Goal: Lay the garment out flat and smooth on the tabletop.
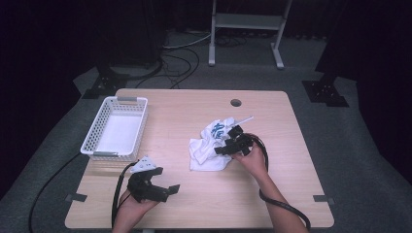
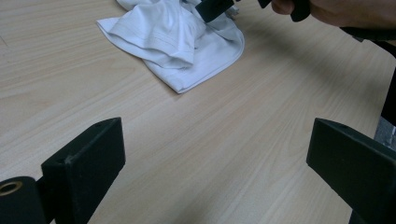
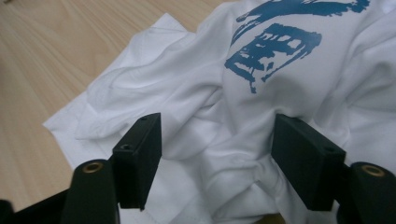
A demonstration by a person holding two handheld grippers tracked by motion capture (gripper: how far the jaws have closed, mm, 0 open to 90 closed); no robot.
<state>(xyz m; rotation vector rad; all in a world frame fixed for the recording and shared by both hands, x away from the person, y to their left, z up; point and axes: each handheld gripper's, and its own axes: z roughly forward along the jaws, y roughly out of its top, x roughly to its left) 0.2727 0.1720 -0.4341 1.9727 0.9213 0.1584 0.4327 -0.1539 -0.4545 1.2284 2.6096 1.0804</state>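
**Right gripper coming onto the white T-shirt**

Right gripper (image 1: 232,143) is sitting at the centre right of the high view, its jaws reaching into one crumpled white T-shirt (image 1: 210,145). In the right gripper view, the two black jaws are standing partly open with a bunched fold of the cloth rising between them; the pads are dipping into the fabric on both sides, but a clamped grip is not showing. One hand (image 1: 251,158) is carrying this gripper, with a single black cable trailing back along the forearm toward the bottom edge.

One T-shirt is lying on the table (image 1: 194,204), just right of the middle of the high view, and it is bearing one blue print (image 3: 275,44), which is filling the upper right of the right gripper view. One thin white stick-like piece (image 1: 244,119) is poking out past the shirt's upper right edge; what it is cannot be told.

Left gripper (image 1: 163,187) is hanging at the lower left of the high view, held by the other hand (image 1: 133,206), well apart from the shirt. Its two jaws are standing wide open over bare wood, with nothing between them, as the left gripper view shows.

One white mesh basket (image 1: 92,133) is standing at the left of the table, and one round hole (image 1: 235,103) is showing near the far edge.
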